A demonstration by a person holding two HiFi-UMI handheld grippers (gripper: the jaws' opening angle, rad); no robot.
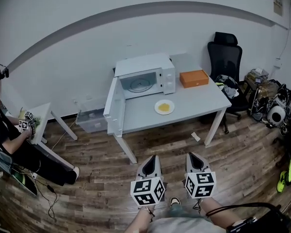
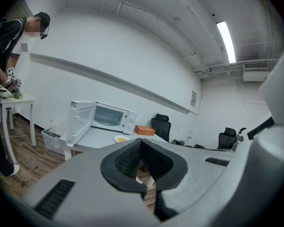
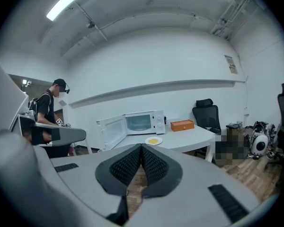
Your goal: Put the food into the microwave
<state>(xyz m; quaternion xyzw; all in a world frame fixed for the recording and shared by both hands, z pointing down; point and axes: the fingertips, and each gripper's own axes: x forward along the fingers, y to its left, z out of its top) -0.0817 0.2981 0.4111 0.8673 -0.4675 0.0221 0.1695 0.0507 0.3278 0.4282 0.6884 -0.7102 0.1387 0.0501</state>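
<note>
A white microwave (image 1: 145,76) stands on the grey table (image 1: 194,101) with its door (image 1: 114,106) swung wide open to the left. In front of it a white plate of yellow food (image 1: 164,107) rests on the tabletop. The same plate (image 3: 153,141) shows small in the right gripper view, and faintly as the plate (image 2: 120,138) in the left gripper view. My left gripper (image 1: 151,160) and right gripper (image 1: 196,158) hang side by side over the wooden floor, well short of the table. Both are shut with nothing between the jaws.
An orange box (image 1: 193,78) lies on the table right of the microwave. A black office chair (image 1: 226,57) and a pile of gear (image 1: 269,101) fill the right. A person (image 1: 9,135) sits at a small white table (image 1: 41,118) on the left. A clear bin (image 1: 89,120) sits under the table.
</note>
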